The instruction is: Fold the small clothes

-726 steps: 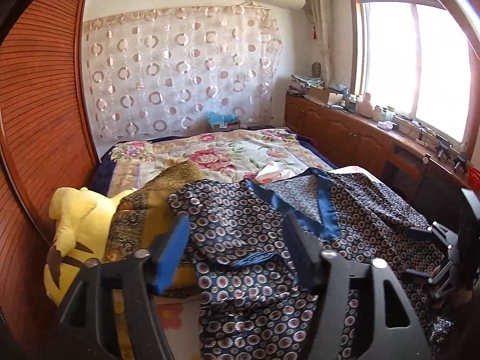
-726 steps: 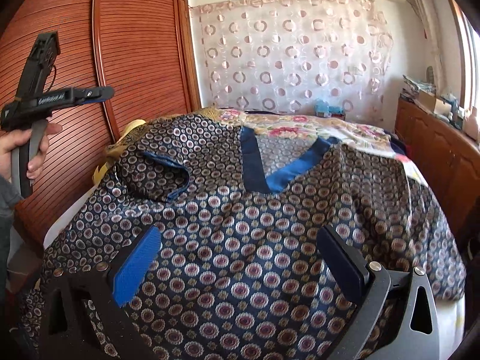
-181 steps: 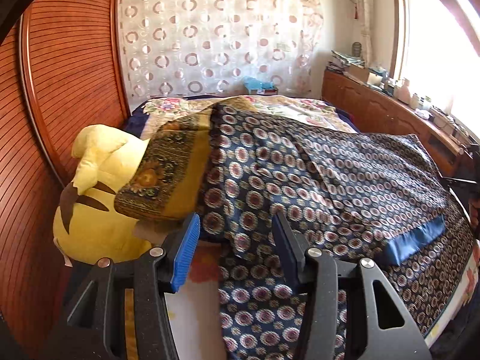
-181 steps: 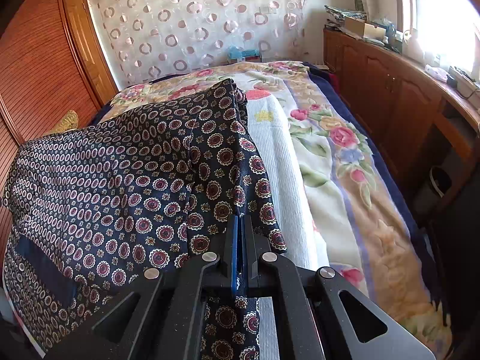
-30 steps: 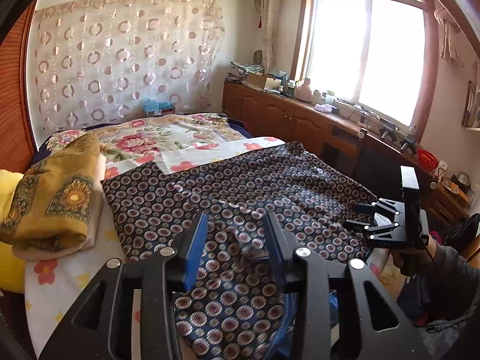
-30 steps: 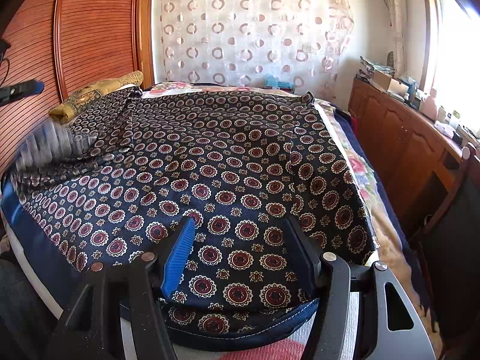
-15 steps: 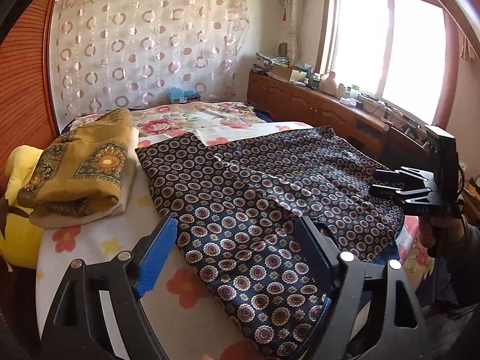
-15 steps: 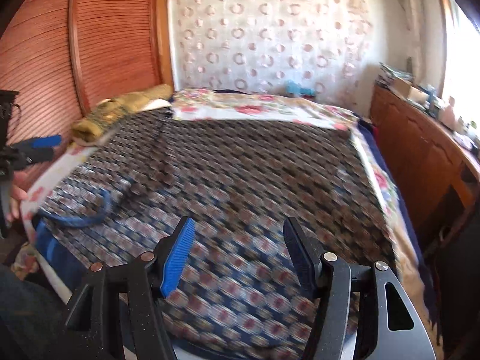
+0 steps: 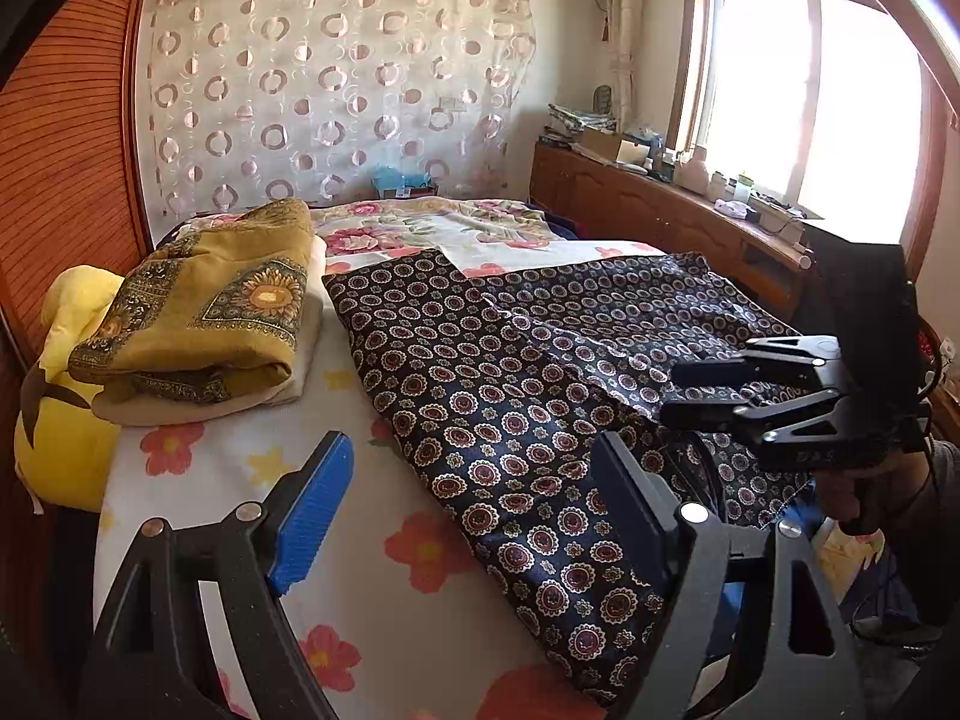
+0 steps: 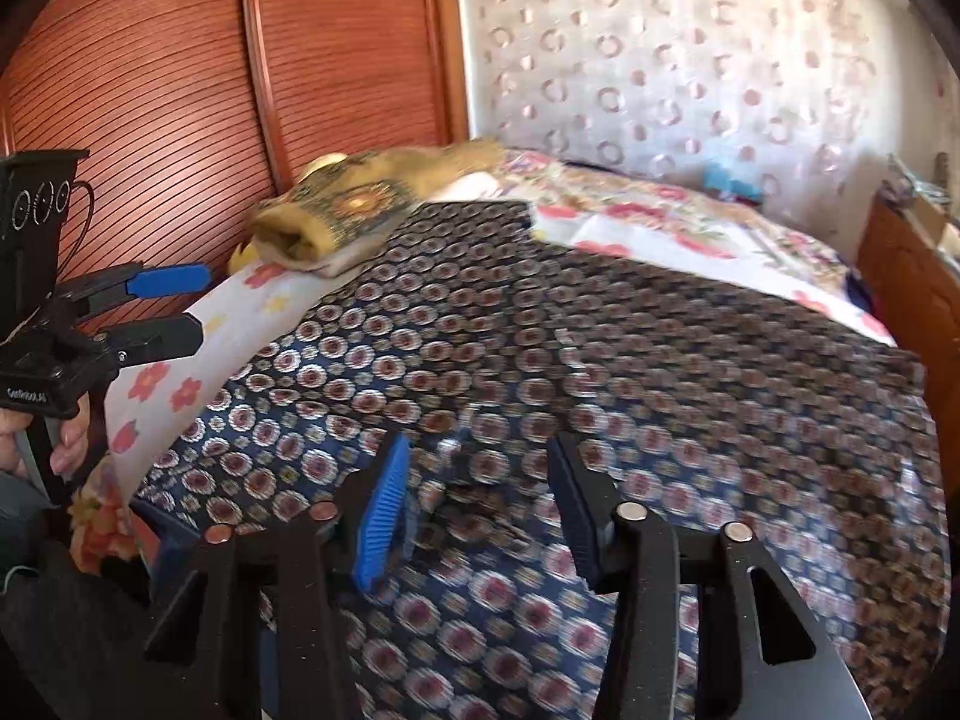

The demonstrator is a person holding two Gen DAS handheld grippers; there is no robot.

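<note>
A dark navy garment printed with small rings lies spread and partly folded across the bed; in the right wrist view the garment is blurred. My left gripper stands wide open over its near left edge, nothing between the pads. My right gripper hovers low over the near edge, its jaws closing. A raised wrinkle of the cloth sits between them, but the pads are not pressing on it. From the left wrist the right gripper shows at the right, over the garment. The left gripper appears at the far left.
A folded yellow patterned cloth lies on a cream one at the bed's left, beside a yellow plush toy. Flowered bedding shows in front. A wooden wardrobe stands on the left and a low wooden cabinet under the window.
My left gripper opened wide and let go of the garment fold, then dropped slightly. My right gripper swung left across the garment toward the left gripper, and its jaws narrowed.
</note>
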